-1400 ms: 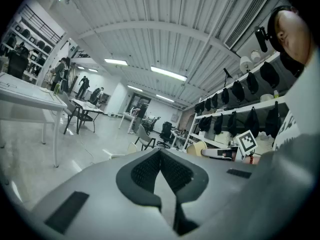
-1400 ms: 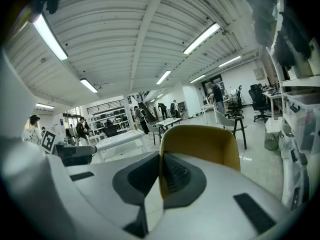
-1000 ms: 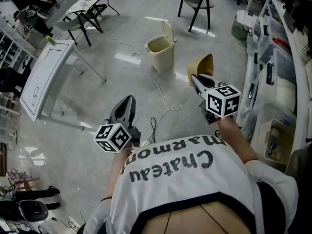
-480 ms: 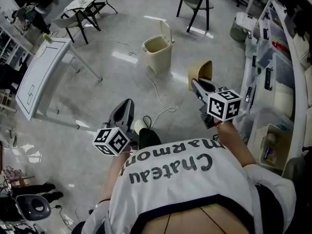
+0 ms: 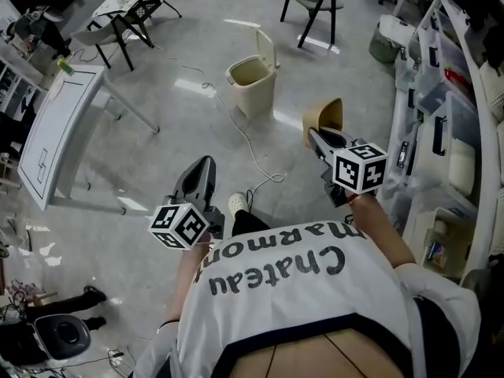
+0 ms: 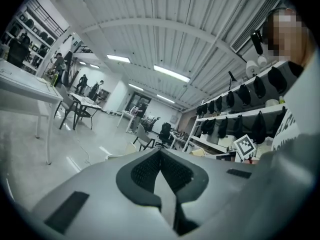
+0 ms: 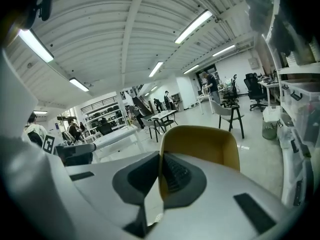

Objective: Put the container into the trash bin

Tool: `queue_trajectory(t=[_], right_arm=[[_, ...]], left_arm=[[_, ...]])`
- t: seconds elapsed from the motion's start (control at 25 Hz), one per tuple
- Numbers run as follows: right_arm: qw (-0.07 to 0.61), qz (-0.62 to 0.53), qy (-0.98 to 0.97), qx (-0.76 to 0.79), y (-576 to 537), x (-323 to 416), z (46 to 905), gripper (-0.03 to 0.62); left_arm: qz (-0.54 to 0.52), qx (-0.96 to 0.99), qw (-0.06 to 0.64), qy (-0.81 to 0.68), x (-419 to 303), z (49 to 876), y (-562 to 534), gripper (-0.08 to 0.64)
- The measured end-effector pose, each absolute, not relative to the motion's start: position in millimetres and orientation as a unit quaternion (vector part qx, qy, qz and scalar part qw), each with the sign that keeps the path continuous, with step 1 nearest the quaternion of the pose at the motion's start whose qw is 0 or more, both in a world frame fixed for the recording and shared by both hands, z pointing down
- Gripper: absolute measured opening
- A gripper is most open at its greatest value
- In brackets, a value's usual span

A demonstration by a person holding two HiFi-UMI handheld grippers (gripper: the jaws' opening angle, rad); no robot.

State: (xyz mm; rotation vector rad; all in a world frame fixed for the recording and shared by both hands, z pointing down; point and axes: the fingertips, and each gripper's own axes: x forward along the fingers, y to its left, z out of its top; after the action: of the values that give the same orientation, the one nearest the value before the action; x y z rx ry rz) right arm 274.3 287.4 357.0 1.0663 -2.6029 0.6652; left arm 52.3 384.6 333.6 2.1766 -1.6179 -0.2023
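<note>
- The container (image 5: pixel 327 115) sits right of centre in the head view, held up off the floor (image 5: pixel 157 172). In the right gripper view it is the tan cup shape (image 7: pixel 202 143) rising just past the jaw tips.
- Your right claw (image 5: pixel 314 135) is clamped on the container's near wall. In its own view (image 7: pixel 161 176) one jaw lies inside the cup and the other outside, with the wall pinched thin between them.
- The bin (image 5: pixel 253 93) is what the next move turns on. It stands on the floor up and to the left of the container in the head view, well apart from it, with bare floor between.
- The bin's mouth is open. Its lid (image 5: pixel 270 50) stands up along the upper-right edge, so I judge the lower-left rim to be the free way in.
- The loaded claw points up the frame and past the bin's right side, so you will likely need to swing it leftward as you close in.
- Your left claw (image 5: pixel 205 165), at lower centre-left, is closed with nothing between its jaws (image 6: pixel 160 156) and has no part in the carry.
- A cable (image 5: pixel 253 144) runs across the floor between you and the bin, so mind your feet.
</note>
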Motion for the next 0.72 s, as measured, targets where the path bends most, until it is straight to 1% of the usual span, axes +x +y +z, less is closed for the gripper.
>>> queue_trajectory(t=[0.2, 0.52, 0.72], right_arm=[[0.133, 0.228, -0.893, 0.364, 251, 238, 353, 0.035], [0.125, 0.236, -0.889, 0.373, 190, 177, 343, 0.035], [0.114, 0.236, -0.884, 0.388, 160, 151, 335, 0.035]], left_arm=[[-0.072, 0.784, 0.219, -0.577, 21, 331, 349, 0.023], [-0.06, 0.791, 0.22, -0.567, -40, 320, 282, 0.023], [-0.06, 0.802, 0.207, -0.558, -74, 306, 240, 0.023]])
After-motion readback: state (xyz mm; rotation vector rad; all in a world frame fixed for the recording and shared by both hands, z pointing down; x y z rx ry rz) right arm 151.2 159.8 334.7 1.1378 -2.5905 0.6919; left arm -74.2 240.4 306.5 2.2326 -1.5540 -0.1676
